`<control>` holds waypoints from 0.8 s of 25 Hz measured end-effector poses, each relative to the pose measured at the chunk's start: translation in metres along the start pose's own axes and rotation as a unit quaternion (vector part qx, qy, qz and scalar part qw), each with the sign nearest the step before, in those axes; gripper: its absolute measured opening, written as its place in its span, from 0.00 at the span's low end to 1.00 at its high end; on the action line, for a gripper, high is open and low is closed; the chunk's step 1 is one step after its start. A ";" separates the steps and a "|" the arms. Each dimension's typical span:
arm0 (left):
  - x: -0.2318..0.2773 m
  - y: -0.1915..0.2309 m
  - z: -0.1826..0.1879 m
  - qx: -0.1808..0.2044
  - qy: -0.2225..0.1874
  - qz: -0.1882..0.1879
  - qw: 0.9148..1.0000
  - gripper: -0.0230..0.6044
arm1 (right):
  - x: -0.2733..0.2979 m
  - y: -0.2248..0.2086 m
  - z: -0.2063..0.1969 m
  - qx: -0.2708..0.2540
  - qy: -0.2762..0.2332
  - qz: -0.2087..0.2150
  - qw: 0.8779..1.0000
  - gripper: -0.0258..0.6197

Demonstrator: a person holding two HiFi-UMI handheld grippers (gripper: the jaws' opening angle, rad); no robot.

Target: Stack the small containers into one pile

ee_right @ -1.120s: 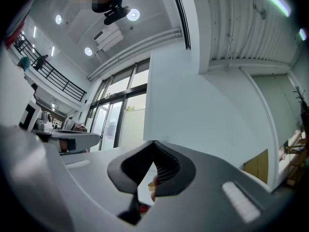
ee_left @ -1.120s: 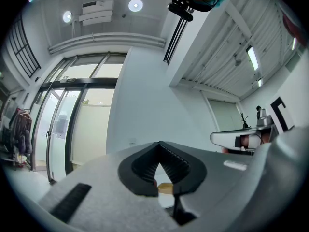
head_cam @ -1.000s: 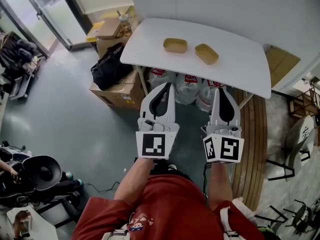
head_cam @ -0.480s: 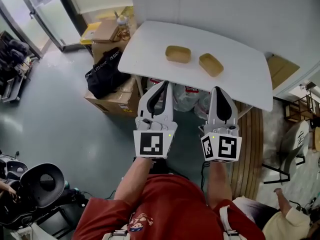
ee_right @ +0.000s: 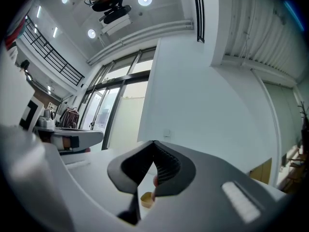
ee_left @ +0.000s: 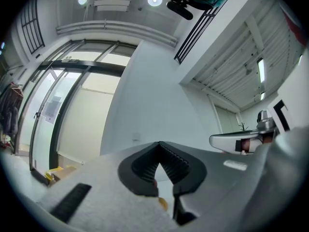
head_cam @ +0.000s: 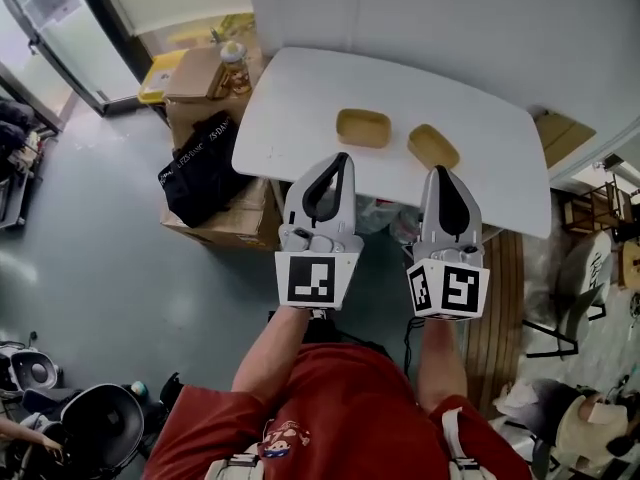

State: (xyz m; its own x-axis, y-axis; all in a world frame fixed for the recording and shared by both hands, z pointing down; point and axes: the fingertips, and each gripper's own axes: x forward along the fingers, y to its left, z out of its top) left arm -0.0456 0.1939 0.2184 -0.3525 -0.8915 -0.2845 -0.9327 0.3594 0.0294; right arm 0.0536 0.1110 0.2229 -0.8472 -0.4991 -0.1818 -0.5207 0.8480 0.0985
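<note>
Two small tan containers lie side by side on the white table [head_cam: 300,108]: the left container [head_cam: 363,127] and the right container [head_cam: 433,146], both upright and empty. My left gripper [head_cam: 341,156] hangs at the table's near edge, just short of the left container, jaws shut on nothing. My right gripper [head_cam: 442,170] sits beside it, just short of the right container, also shut and empty. In the left gripper view a sliver of a tan container [ee_left: 163,204] shows below the shut jaws [ee_left: 159,145]. The right gripper view shows a tan container [ee_right: 146,199] beneath its shut jaws [ee_right: 154,143].
A white wall runs behind the table. Cardboard boxes [head_cam: 210,218] and a black bag [head_cam: 195,168] stand on the floor left of the table, with a bottle [head_cam: 235,66] on a box. Plastic bags lie under the table. Chairs [head_cam: 595,278] stand at the right.
Both grippers have moved forward to the table's near edge, staying shut. The table and containers appear closer and lower in the head view.
</note>
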 end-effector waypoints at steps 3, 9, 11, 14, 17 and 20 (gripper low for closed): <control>0.021 0.022 -0.011 -0.012 -0.001 -0.011 1.000 0.04 | 0.030 0.007 -0.011 -0.006 0.007 -0.009 1.000 0.04; 0.043 0.041 -0.025 -0.027 0.016 -0.013 0.999 0.04 | 0.059 0.007 -0.025 -0.008 0.018 -0.014 1.000 0.04; 0.054 0.043 -0.029 -0.020 0.019 -0.014 1.000 0.04 | 0.067 -0.001 -0.029 -0.004 0.020 -0.017 1.000 0.04; 0.073 0.045 -0.038 -0.011 0.025 -0.013 1.000 0.04 | 0.085 -0.014 -0.039 0.003 0.024 -0.017 1.000 0.04; 0.097 0.048 -0.049 0.000 0.027 -0.009 1.000 0.04 | 0.108 -0.026 -0.048 0.008 0.019 -0.011 1.000 0.04; 0.125 0.050 -0.057 0.006 0.024 0.001 1.000 0.04 | 0.135 -0.042 -0.058 0.009 0.013 0.000 1.000 0.04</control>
State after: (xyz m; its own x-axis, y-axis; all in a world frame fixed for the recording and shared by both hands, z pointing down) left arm -0.1408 0.0847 0.2384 -0.3581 -0.9028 -0.2383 -0.9310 0.3646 0.0177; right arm -0.0450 -0.0022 0.2507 -0.8494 -0.5042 -0.1559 -0.5197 0.8506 0.0804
